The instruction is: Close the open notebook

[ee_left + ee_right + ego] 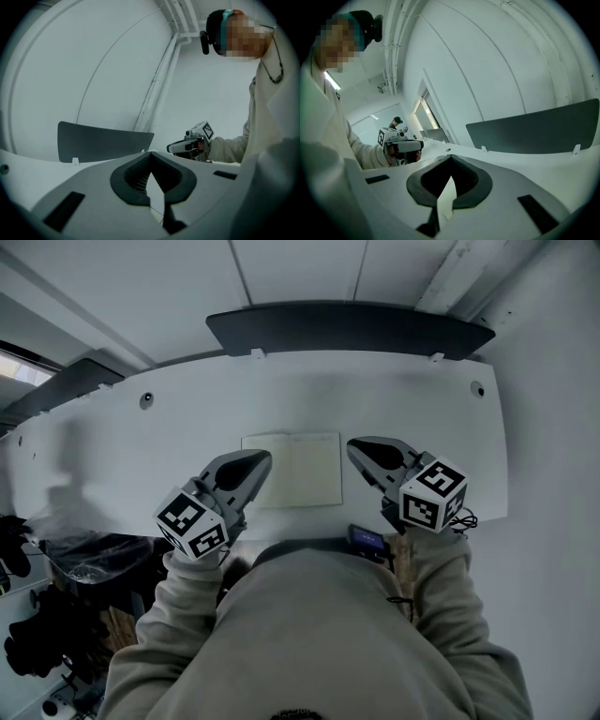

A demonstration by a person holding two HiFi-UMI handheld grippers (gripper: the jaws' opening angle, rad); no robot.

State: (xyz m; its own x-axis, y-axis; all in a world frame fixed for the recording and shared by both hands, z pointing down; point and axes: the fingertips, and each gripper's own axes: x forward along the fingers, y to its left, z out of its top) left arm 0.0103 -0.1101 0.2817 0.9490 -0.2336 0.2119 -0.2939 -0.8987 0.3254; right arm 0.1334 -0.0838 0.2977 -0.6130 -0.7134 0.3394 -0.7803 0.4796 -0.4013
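One open cream-paged notebook (305,468) (flat on white desk (394,399)); grey L gripper (262,458), R gripper (355,445) flank it, both jaws clenched, empty.

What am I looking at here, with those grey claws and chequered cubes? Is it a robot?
It is not a robot. A person holds a hand tool with two jaws in each hand. The head view comes from a camera on the person's head, looking steeply down. It shows the left gripper and the right gripper, each carrying a marker cube that is part of the tool. The other two pictures come from cameras riding on each gripper, looking along its jaws. On the white desk lies an open notebook, with a dark screen standing at the far edge. Both pairs of jaws are shut and hold nothing.
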